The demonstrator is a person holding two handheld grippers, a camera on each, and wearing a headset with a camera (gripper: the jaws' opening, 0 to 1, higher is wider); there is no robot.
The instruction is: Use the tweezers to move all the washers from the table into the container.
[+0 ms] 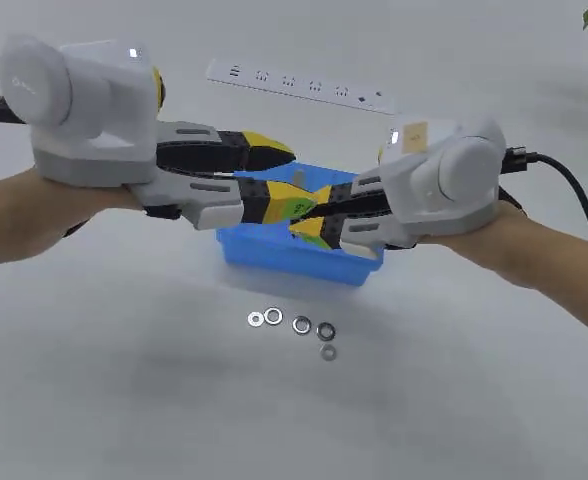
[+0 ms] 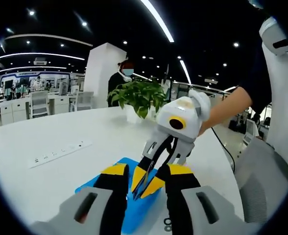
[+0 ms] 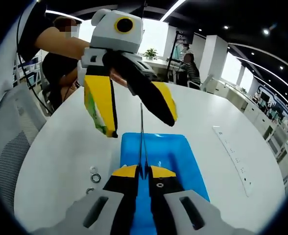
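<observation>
While the right gripper pinches the tweezers above the blue container and the left gripper gapes wide around them, a fumbled regrip could drop them, the washers lying on the table nearby.

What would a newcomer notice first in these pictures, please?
The right tongs, pinching slim tweezers, face the wide-open left tongs above a blue container. On the white table just in front of the container lies a small cluster of metal washers.
</observation>
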